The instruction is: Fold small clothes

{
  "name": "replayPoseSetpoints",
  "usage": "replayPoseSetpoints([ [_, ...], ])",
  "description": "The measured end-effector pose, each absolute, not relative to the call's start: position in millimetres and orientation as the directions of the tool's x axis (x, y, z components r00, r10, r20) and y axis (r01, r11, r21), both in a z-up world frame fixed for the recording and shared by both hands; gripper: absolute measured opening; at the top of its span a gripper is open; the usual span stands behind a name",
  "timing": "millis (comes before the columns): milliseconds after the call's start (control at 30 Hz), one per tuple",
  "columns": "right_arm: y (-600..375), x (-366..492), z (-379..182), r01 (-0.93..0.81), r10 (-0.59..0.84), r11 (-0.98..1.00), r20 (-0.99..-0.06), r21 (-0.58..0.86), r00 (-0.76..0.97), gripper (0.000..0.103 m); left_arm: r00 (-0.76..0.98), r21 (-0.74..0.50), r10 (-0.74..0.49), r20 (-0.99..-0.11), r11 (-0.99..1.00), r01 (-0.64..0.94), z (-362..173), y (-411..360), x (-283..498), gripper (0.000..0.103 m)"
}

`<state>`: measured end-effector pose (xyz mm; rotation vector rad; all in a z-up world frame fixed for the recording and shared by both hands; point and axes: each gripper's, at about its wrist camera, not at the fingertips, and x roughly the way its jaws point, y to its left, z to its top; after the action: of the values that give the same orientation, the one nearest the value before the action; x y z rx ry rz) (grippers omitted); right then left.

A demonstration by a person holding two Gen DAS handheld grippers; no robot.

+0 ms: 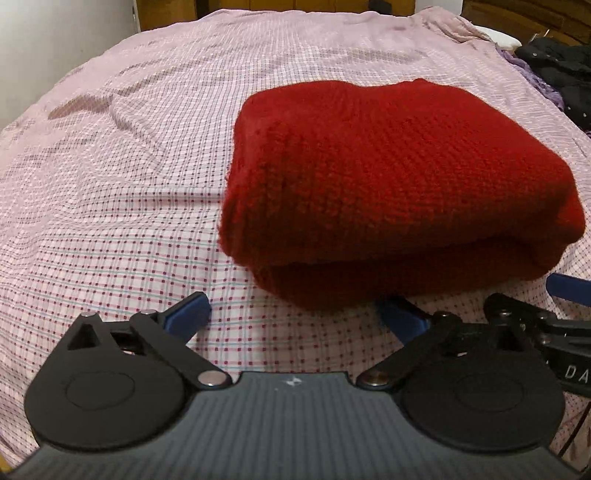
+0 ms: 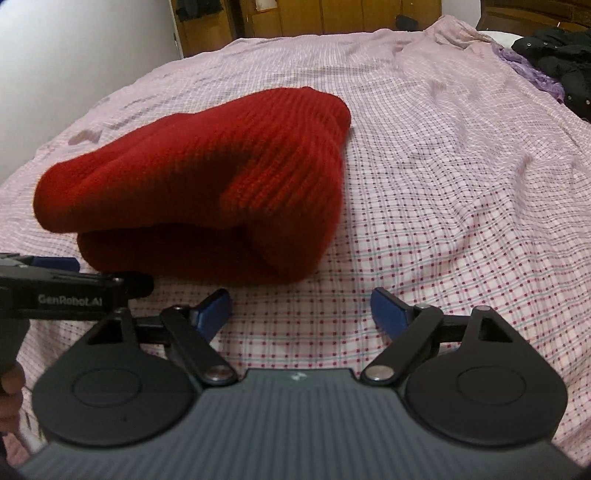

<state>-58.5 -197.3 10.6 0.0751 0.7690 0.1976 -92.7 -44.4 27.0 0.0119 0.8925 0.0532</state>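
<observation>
A red knitted garment (image 1: 391, 184) lies folded in a thick bundle on the pink checked bedsheet (image 1: 129, 177). It also shows in the right wrist view (image 2: 207, 192), left of centre. My left gripper (image 1: 295, 314) is open and empty, just in front of the bundle's near edge, its right fingertip close under the fold. My right gripper (image 2: 301, 310) is open and empty, in front of the bundle's right end. The right gripper shows at the right edge of the left wrist view (image 1: 546, 325); the left gripper shows at the left of the right wrist view (image 2: 66, 291).
Dark clothes (image 1: 565, 74) and a purple cloth (image 2: 532, 70) lie at the far right of the bed. Wooden furniture (image 2: 332, 18) stands behind the bed, a white wall (image 2: 74, 44) to the left. The sheet is wrinkled to the right (image 2: 480, 155).
</observation>
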Motion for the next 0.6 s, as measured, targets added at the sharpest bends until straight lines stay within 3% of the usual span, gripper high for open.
replayPoseSetpoints([
  [600, -198.9, -54.8, 7.8, -0.140, 0.218, 0.976, -0.677, 0.169, 0.702, 0.088, 0.605, 0.001, 0.025, -0.796, 0.999, -0.040, 26.8, -30.9, -79.6, 0.103],
])
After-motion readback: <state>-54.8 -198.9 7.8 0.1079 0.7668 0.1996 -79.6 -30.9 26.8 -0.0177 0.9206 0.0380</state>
